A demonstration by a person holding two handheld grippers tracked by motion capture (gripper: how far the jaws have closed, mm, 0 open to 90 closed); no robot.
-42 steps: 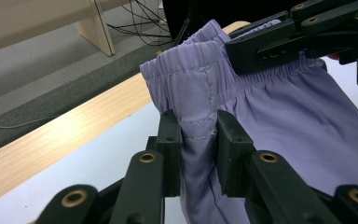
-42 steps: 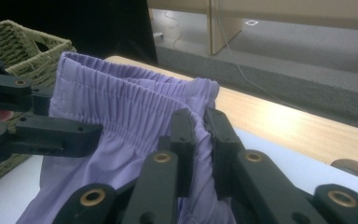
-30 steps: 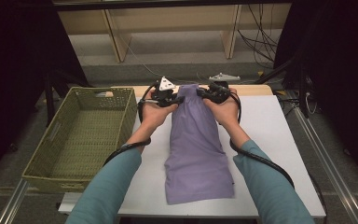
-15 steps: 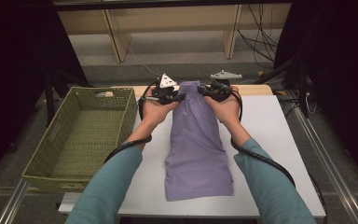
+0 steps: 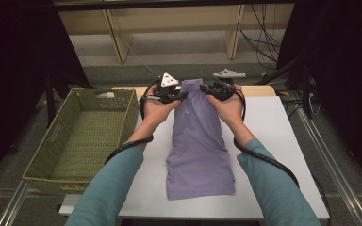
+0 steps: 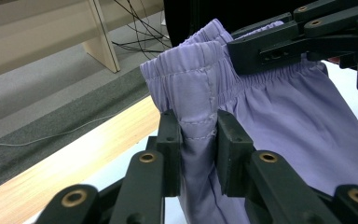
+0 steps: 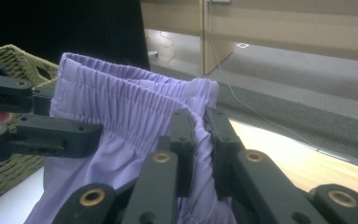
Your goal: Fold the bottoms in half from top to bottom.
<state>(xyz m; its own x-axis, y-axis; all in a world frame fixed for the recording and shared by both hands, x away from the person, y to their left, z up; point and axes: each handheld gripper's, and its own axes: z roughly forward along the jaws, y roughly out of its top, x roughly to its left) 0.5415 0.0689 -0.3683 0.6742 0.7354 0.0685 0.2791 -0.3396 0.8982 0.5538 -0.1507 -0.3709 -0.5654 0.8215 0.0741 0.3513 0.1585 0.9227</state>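
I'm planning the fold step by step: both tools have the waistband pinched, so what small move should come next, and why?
Probably lift the waistband and carry it toward the hem. The left tool and right tool each clamp an end of the purple shorts, whose legs lie flat on the white table; the basket waits alongside.

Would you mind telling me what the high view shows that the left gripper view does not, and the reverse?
High view: the green basket left of the white table, and the purple shorts lying full length. Left gripper view: the left gripper pinching a stitched seam below the elastic waistband. Both: the right gripper clamped on that waistband.
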